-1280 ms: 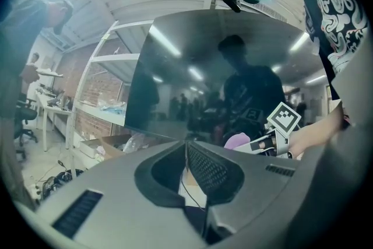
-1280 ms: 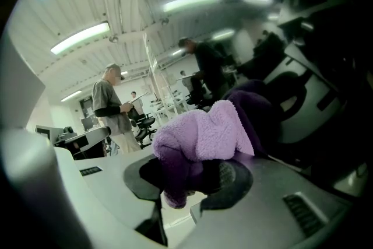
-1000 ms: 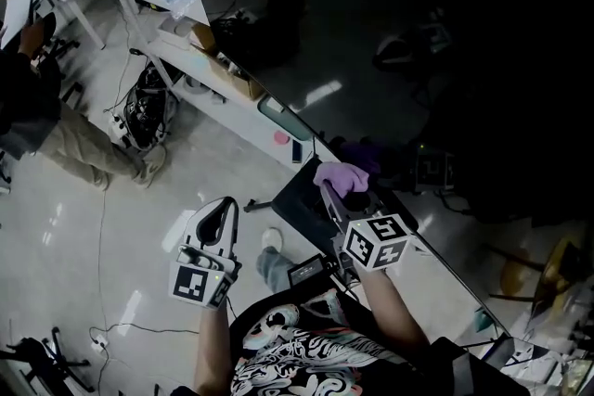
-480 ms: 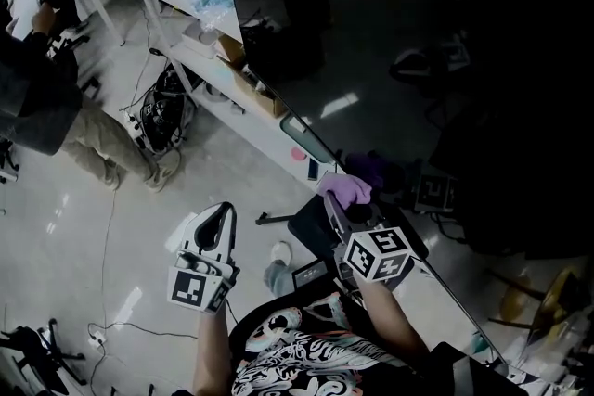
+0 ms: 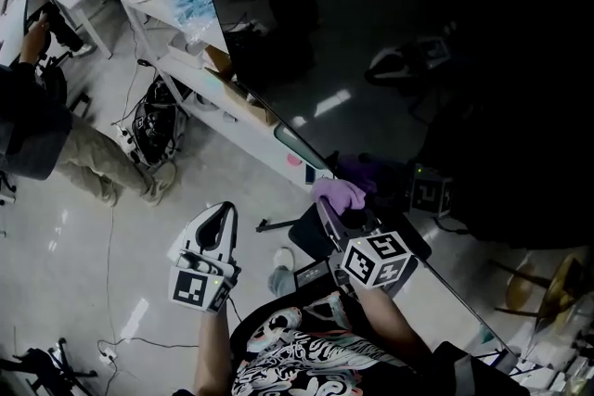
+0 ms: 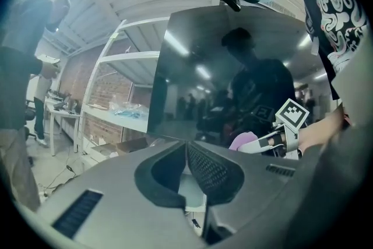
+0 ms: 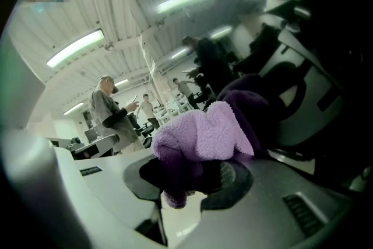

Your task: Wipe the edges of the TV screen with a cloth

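— Two claws here; which one matters for the wiping?

— The right claw (image 5: 332,205). Its jaws are clamped on the purple cloth (image 5: 340,192), which bulges out past the tips and sits against the lower edge (image 5: 278,123) of the TV screen (image 5: 390,32). The right gripper view shows the same bunched cloth (image 7: 204,134) gripped between the jaws.

— And the left claw (image 5: 217,220)?

— Jaws pressed together with nothing between them, held over the floor well apart from the screen. It is the farther one, so I judge it has no part in this.

— Which way does the edge run from the cloth?

— Slantwise in the head view, from upper left down to lower right past the person's right arm. The long unwiped stretch lies up-left of the cloth.

— Any change from a second ago?

— Little. The cloth seems to have crept slightly up-left along that edge, and the left claw hangs where it was.
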`<state>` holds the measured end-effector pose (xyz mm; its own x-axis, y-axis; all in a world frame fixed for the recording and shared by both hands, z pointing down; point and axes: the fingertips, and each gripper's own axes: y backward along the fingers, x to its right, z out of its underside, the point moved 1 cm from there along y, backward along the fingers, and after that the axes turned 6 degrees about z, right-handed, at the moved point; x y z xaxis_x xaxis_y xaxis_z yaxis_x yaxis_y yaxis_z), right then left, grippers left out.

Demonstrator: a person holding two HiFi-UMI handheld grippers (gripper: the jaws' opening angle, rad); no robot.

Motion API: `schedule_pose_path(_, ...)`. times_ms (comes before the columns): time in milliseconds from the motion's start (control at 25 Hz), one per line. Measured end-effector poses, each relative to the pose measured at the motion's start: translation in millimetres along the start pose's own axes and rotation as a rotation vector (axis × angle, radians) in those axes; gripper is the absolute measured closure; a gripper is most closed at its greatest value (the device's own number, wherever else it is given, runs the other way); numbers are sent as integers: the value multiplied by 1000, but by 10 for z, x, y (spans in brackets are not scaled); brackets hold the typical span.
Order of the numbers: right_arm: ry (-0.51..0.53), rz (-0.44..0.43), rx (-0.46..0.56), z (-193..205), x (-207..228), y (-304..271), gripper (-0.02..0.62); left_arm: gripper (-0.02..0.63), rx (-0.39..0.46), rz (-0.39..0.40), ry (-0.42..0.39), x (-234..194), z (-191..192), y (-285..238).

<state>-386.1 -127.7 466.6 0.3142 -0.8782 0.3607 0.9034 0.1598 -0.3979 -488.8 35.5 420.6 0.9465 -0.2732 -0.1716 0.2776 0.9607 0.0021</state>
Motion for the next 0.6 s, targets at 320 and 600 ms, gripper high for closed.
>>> schedule_pose_path(320,-17,6,26,-76,-44,-98,443,581,2,-6,-18,-286,-51,-98)
schedule_pose_path(600,-15,18,31,-62,-49,-102,443,581,-2,2,-30,-349,-79,-138)
